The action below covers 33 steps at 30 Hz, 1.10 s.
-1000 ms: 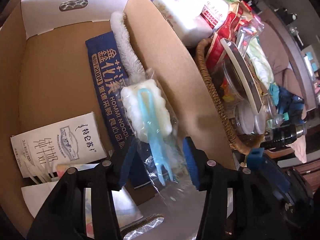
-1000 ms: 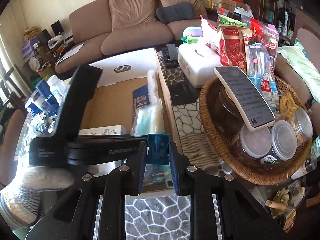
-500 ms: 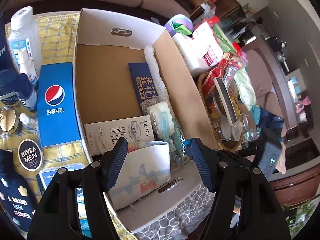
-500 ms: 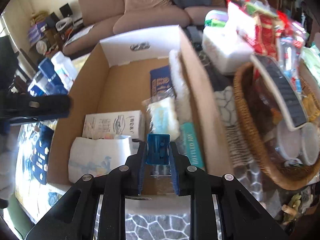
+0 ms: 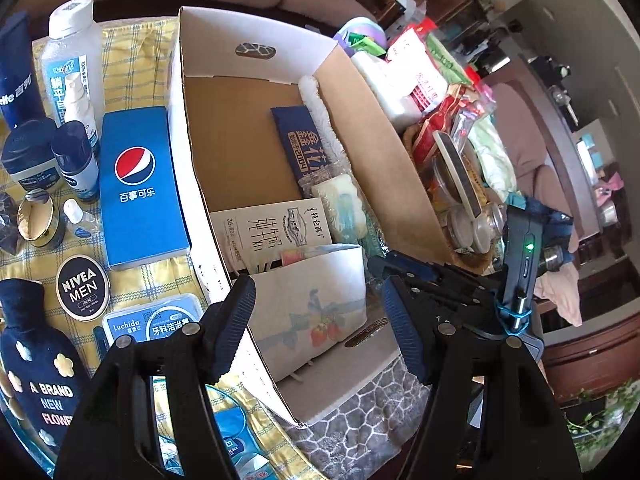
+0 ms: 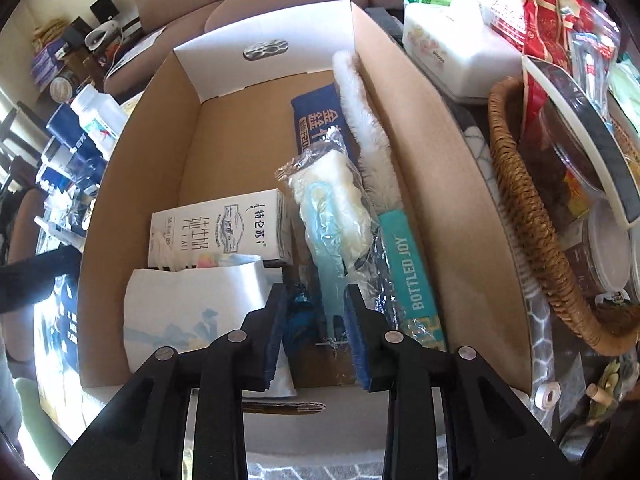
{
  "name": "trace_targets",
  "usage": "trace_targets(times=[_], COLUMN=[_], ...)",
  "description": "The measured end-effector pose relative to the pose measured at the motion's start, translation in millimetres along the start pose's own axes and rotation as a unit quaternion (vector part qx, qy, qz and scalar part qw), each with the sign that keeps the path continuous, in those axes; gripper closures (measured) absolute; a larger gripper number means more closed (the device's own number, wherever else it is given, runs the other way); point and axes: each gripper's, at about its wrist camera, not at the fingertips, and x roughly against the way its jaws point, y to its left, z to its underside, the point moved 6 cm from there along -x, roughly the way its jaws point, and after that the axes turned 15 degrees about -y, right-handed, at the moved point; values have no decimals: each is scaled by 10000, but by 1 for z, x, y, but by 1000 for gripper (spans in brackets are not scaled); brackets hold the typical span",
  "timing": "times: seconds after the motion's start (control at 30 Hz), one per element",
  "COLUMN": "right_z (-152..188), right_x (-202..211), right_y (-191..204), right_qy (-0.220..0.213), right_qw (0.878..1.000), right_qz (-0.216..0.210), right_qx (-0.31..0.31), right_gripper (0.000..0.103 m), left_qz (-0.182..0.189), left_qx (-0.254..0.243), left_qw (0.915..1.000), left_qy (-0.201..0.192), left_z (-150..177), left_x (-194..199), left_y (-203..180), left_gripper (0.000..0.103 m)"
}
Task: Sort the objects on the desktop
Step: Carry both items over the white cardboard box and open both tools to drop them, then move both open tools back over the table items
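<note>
A cardboard box (image 5: 384, 148) (image 6: 436, 184) holds a white milk carton (image 6: 224, 228), a white tissue pack (image 6: 192, 312), a bagged sponge brush with a blue handle (image 6: 332, 208), a navy noodle pack (image 6: 316, 120), a white fluffy brush (image 6: 360, 100) and a teal "BOTTLED JOY" box (image 6: 412, 276). My right gripper (image 6: 314, 336) is open over the box's near end; a small blue item (image 6: 300, 312) lies in the box between its fingers. My left gripper (image 5: 320, 328) is open and empty above the box's near corner.
Left of the box, on a yellow checked cloth, lie a Pepsi box (image 5: 140, 188), a Nivea tin (image 5: 82, 288), bottles (image 5: 76, 64) and a dark pouch (image 5: 36, 360). Right of the box stand a wicker basket (image 6: 528, 232) with jars and a phone, and a white tissue box (image 6: 456, 48).
My left gripper has pulled up and back from the sponge brush, which lies in the box. My right gripper moved over the box and opened, letting go of the small blue item.
</note>
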Motion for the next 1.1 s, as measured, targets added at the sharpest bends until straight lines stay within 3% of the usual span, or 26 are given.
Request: trace_targets(times=[0.1,0.23,0.3,0.37,0.47,0.53,0.9,1.1], right_z=[-4,-9,-9,-9,-5,-3,8,15], right_x=[9,25,32,38,45,48,78,101], right_y=[4,16,22,28,33,38,68,101], right_qy=[-110,-318,-416,-480,-499,-504,-616,-759], right_qw=[9999,9992,9988,9983,9975,9972,9960,9953], right_qz=[34,173,195,276,431,477,493,347], right_qx=[10,161,188,204,241,267,423,498], right_gripper=[71,48,38,21,6,2,0,0], left_qz=[-71,-243,-354,-419,-482,-560,-975,-1294], left_qx=[-123,-431,-609,-742,-899,-993,-1082,-1115], left_qw=[9999,9985,9970,9956,9938,9922,9870,9813], left_qy=[-62,-212,-329,-398,-450,-508,-680,-887], left_z=[3,7,10,14,22,26,47,60], left_x=[7,21,30,38,49,57,107,155], left_y=[-1,-3,-4,-5,-7,-8,17,47], left_gripper=[39,28,15,1,0,0,0,0])
